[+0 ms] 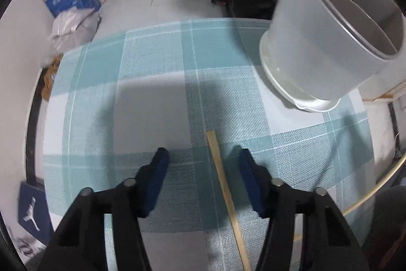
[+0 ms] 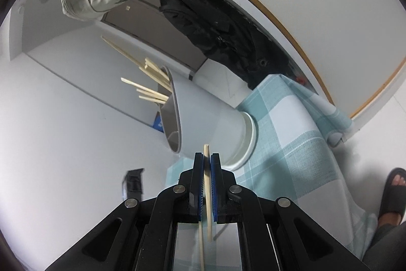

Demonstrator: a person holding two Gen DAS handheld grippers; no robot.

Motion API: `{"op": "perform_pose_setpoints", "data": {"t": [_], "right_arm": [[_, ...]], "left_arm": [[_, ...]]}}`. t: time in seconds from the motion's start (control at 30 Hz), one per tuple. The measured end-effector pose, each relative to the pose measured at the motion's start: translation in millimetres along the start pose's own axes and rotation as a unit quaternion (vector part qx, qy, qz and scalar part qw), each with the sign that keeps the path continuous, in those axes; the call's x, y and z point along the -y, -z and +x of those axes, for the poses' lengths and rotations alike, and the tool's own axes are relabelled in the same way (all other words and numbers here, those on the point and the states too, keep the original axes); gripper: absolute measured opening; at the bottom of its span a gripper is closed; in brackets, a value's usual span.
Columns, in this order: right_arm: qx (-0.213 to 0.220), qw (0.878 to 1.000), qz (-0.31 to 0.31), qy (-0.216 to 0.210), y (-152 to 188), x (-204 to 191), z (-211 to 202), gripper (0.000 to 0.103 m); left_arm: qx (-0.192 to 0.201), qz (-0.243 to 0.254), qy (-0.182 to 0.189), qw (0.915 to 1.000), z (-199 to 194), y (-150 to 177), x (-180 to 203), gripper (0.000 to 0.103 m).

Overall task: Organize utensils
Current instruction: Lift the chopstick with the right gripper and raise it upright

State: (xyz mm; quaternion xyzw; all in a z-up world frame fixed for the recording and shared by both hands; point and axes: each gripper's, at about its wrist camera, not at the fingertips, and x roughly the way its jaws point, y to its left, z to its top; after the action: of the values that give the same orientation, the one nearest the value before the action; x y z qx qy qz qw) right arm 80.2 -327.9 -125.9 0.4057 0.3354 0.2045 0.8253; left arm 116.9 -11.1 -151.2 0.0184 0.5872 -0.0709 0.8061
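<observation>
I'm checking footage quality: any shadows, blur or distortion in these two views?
Left wrist view: a dark shadow falls across the checked tablecloth ahead of the tongs; fisheye bends the table edge. Right wrist view: the picture is rolled sideways, the chopstick holder sharp, walls evenly lit.

My left wrist view looks steeply down, close over the checked worktop (image 1: 157, 83). My right wrist view is rolled sideways, facing nearly level. Both take in the grey holder (image 1: 330, 42) (image 2: 208, 113) and the worktop.

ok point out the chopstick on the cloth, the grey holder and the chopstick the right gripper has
chopstick on the cloth (image 1: 223, 174), left wrist view, mid shaft
grey holder (image 2: 210, 116), right wrist view, outer wall
held chopstick (image 2: 206, 149), right wrist view, tip
</observation>
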Motion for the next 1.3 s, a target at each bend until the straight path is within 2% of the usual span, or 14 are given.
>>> {"op": "perform_pose_setpoints", "data": {"t": [0.07, 0.1, 0.17, 0.23, 0.33, 0.47, 0.6, 0.73, 0.87, 1.03, 1.3], "right_arm": [[0.004, 1.000, -0.008, -0.001, -0.8, -2.8, -2.6, 0.004], [0.005, 1.000, -0.010, -0.002, -0.9, -3.6, -2.9, 0.004], [0.003, 1.000, -0.015, -0.001, -1.5, -5.3, -1.8, 0.005], [0.000, 1.000, -0.014, 0.003, -1.0, -4.4, -1.7, 0.005], [-0.002, 1.000, -0.012, 0.005, -0.8, -1.9, -1.7, 0.005], [0.004, 1.000, -0.025, 0.007, -0.3, -5.3, -5.9, 0.005], [-0.003, 0.999, -0.048, 0.022, 5.3, -11.3, -3.1, 0.004], [-0.007, 0.998, -0.057, 0.028, 10.2, -13.8, -2.9, 0.004], [-0.009, 0.997, -0.069, 0.033, 15.3, -17.5, -1.8, 0.005], [-0.007, 0.996, -0.080, 0.041, 19.9, -20.8, -2.7, 0.005], [0.001, 0.993, -0.107, 0.045, 25.5, -28.7, -5.9, 0.005]], "left_arm": [[-0.001, 0.007, 0.001, 1.0000, -2.0, -0.8, 2.7, 0.031], [-0.003, 0.009, 0.004, 0.9999, -2.9, -1.8, 5.0, 0.027], [-0.008, 0.014, 0.009, 0.9998, -4.2, -3.5, 8.8, 0.009], [-0.010, 0.023, 0.007, 0.9997, -3.6, -4.4, 14.9, 0.004], [-0.006, 0.033, 0.004, 0.9994, -2.4, -5.1, 19.1, 0.002], [-0.001, 0.016, 0.012, 0.9998, -5.2, -12.2, 14.5, 0.002], [0.057, 0.010, 0.029, 0.9979, -30.8, -10.5, 11.1, 0.002], [0.136, 0.014, 0.047, 0.9895, -65.6, 4.4, 9.9, 0.002], [0.192, 0.010, 0.061, 0.9794, -92.8, 17.6, 7.9, 0.002], [0.227, 0.006, 0.093, 0.9694, -115.5, 21.0, 17.3, 0.002], [0.267, 0.029, 0.102, 0.9578, -135.8, 31.5, 20.6, 0.002]]}}
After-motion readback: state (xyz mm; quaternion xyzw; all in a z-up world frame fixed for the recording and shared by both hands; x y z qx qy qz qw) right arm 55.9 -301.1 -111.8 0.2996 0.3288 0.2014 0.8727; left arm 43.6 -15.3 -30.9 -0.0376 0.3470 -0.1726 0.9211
